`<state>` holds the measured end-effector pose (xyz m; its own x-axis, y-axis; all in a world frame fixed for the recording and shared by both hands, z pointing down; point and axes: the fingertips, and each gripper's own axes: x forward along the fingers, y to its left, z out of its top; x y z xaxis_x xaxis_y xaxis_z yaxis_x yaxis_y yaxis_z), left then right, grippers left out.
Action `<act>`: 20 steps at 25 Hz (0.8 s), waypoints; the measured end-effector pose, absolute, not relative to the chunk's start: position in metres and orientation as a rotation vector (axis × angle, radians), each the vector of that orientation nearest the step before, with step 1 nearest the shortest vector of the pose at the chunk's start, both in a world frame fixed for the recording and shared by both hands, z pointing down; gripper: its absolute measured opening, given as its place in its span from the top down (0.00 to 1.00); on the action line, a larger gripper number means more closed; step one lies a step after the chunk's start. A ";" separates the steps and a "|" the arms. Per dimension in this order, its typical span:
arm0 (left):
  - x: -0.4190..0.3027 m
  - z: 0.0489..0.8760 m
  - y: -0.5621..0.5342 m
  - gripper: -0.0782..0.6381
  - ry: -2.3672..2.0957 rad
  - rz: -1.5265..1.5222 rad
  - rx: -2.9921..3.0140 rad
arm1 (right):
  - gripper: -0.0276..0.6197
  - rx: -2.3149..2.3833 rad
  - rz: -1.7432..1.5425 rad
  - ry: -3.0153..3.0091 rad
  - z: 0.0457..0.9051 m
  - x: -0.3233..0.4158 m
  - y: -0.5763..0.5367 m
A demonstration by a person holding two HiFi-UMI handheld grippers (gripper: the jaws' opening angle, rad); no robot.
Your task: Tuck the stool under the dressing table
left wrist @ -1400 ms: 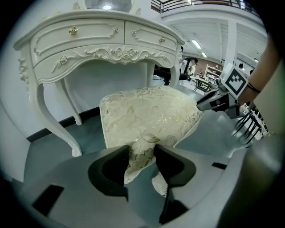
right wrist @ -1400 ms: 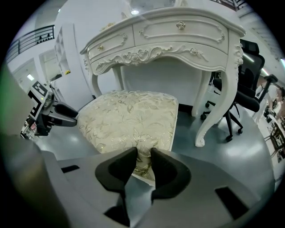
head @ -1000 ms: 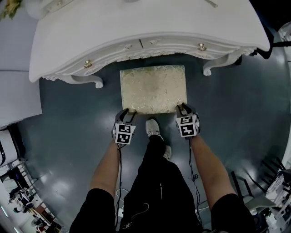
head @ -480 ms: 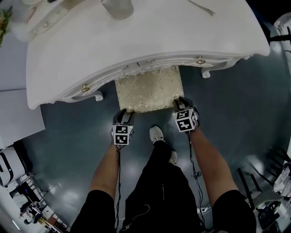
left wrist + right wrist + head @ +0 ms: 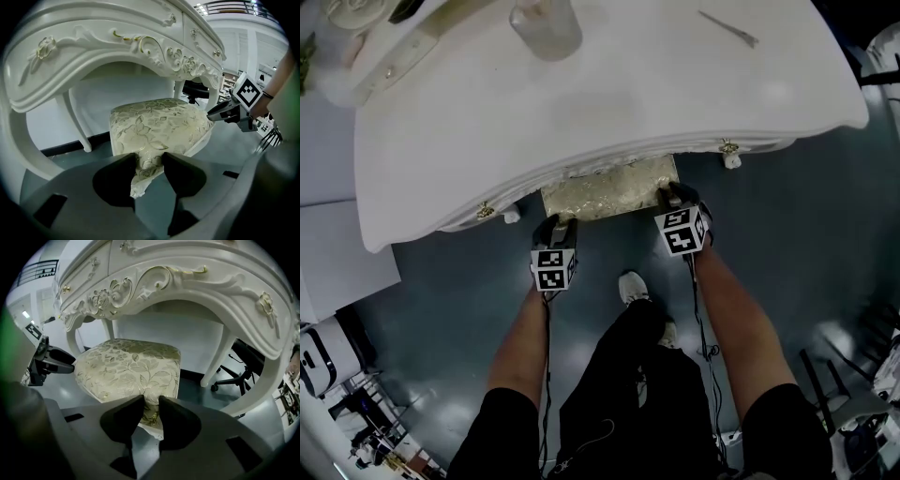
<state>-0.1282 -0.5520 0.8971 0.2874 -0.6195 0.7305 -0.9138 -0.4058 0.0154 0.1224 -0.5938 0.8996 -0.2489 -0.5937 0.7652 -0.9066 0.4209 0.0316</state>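
The stool (image 5: pixel 609 188) has a cream cushion with a gold leaf pattern. In the head view only its near strip shows below the white dressing table (image 5: pixel 609 103); the remainder is hidden under the top. My left gripper (image 5: pixel 557 230) is shut on the stool's near left corner (image 5: pixel 149 161). On the near right corner (image 5: pixel 151 406) my right gripper (image 5: pixel 673 200) is shut. In both gripper views the cushion (image 5: pixel 129 369) sits below the carved apron (image 5: pixel 154 47), between the table's legs.
A glass jar (image 5: pixel 546 23) and a thin metal tool (image 5: pixel 727 28) lie on the table top. The person's shoe (image 5: pixel 633 286) stands on the dark floor behind the stool. A black office chair (image 5: pixel 236 366) stands beyond the table. White furniture (image 5: pixel 337 253) is at left.
Both grippers have moved forward with the stool. The cushion, fully in view a second ago, has slid under the table top until only its near strip shows. The person has stepped forward.
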 end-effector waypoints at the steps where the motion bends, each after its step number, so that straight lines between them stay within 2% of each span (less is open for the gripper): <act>1: -0.130 0.897 -0.557 0.60 -1.381 0.915 2.130 | 0.77 1.270 0.553 -1.958 0.899 0.121 -0.598; 9: -0.133 0.888 -0.563 0.60 -1.396 0.875 2.132 | 0.75 1.317 0.559 -1.960 0.887 0.125 -0.606; 14: -0.116 0.850 -0.548 0.62 -1.414 0.807 2.176 | 0.75 1.413 0.549 -2.058 0.835 0.129 -0.593; 16: -0.107 0.815 -0.536 0.66 -1.461 0.750 2.193 | 0.79 1.466 0.515 -2.091 0.800 0.129 -0.576; 19: -0.095 0.741 -0.508 0.81 -1.553 0.648 2.221 | 0.94 1.565 0.454 -2.130 0.729 0.129 -0.536; 20: -0.092 0.712 -0.495 0.83 -1.583 0.613 2.233 | 0.94 1.594 0.435 -2.151 0.702 0.128 -0.519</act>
